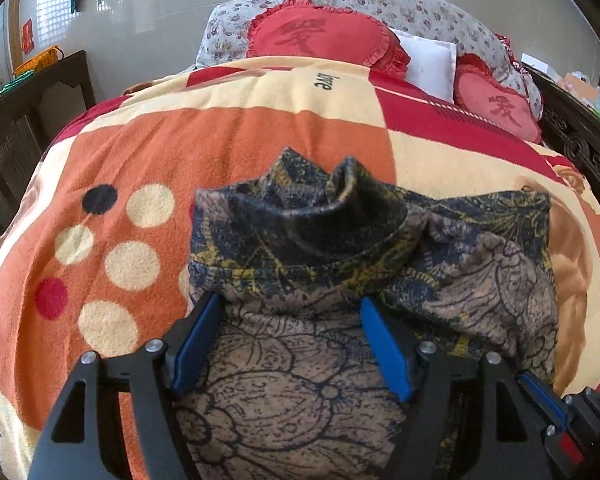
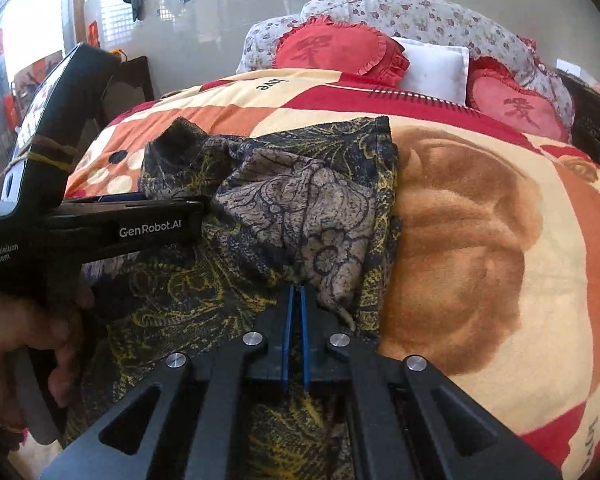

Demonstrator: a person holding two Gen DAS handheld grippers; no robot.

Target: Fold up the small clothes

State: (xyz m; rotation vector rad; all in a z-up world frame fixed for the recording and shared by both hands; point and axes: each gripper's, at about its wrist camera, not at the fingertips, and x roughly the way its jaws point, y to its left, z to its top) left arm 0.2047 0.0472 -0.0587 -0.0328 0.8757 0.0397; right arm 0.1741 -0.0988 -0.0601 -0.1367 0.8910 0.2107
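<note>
- Right wrist view shows me the patterned garment (image 2: 300, 200) lying bunched on the checked blanket (image 2: 480, 220) of the bed, its tan reverse side turned up in a loose flap over the dark yellow-and-navy face.
- My right gripper (image 2: 296, 292) has its blue pads pinched together on the near tip of that tan flap, so it is gripping cloth.
- My left gripper (image 1: 290, 308) stands spread wide, the blue fingers (image 1: 198, 340) either side of the tan fabric, holding nothing; from the right wrist it comes in from the left, low over the cloth.
- I judge the step to be mid-fold: one flap is being carried across the body of the garment, not yet laid flat.
- Next I would need to draw the flap taut, set it down square, and press the crumpled ridge (image 1: 340, 208) smooth with the free gripper.
- The long axis seems to run away from me toward the red heart cushions (image 2: 340, 54); which end is the neck I cannot tell.
</note>
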